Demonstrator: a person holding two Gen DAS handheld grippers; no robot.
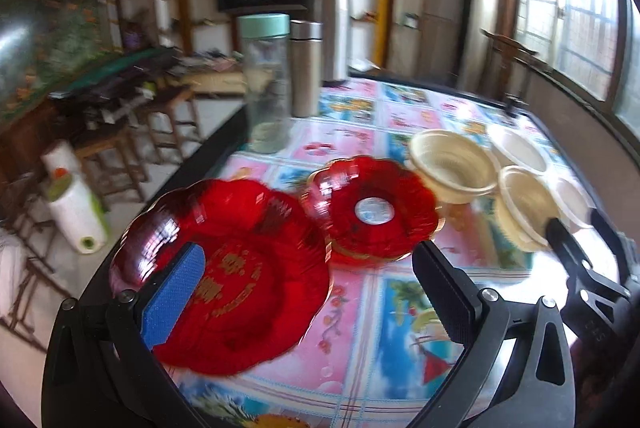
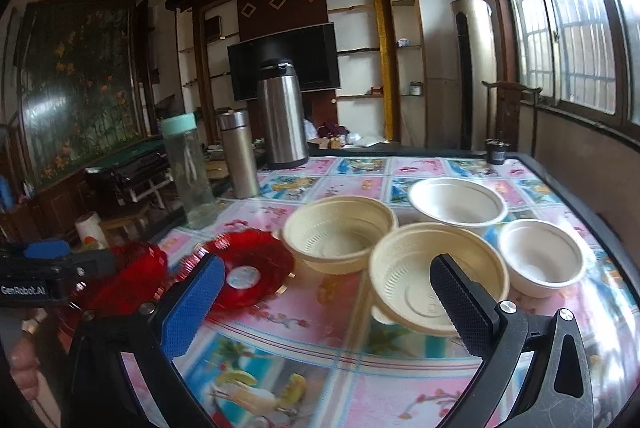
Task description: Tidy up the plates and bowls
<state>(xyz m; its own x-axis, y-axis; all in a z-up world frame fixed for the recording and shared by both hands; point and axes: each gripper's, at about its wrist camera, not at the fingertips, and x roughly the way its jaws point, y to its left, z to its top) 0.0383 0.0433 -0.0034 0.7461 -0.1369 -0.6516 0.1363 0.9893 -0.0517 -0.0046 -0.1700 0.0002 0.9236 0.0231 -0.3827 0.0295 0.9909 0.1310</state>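
A: Where's the left claw (image 1: 308, 292) sitting?

B: Low over the near edge of the worktop (image 1: 360, 348), jaws wide and holding nothing. The large red plate (image 1: 240, 288) lies flat under its left finger, whose blue pad overlaps the plate's near-left rim; whether it touches is hard to tell through the blur.

A: And the smaller red plate (image 1: 372, 208)?

B: Just beyond the claw's opening, beside the large one, their rims meeting or close to it.

A: The right claw (image 2: 324, 288)?

B: Also wide, nothing gripped. Its right finger crosses in front of the nearest cream bowl (image 2: 416, 280); in the left wrist view a black fingertip sits at that bowl's rim, but contact isn't clear.

A: How many bowls?

B: 4. A second cream bowl (image 2: 340, 232) stands just left and behind the first, touching or nearly so. A large white bowl (image 2: 456, 204) stands behind, and a small white bowl (image 2: 540, 256) just right of the nearest cream one. All sit upright.

A: Anything else?

B: At the far left edge, a clear bottle (image 2: 188, 168) with a mint cap, a steel flask (image 2: 238, 156) and a tall steel thermos (image 2: 280, 116)
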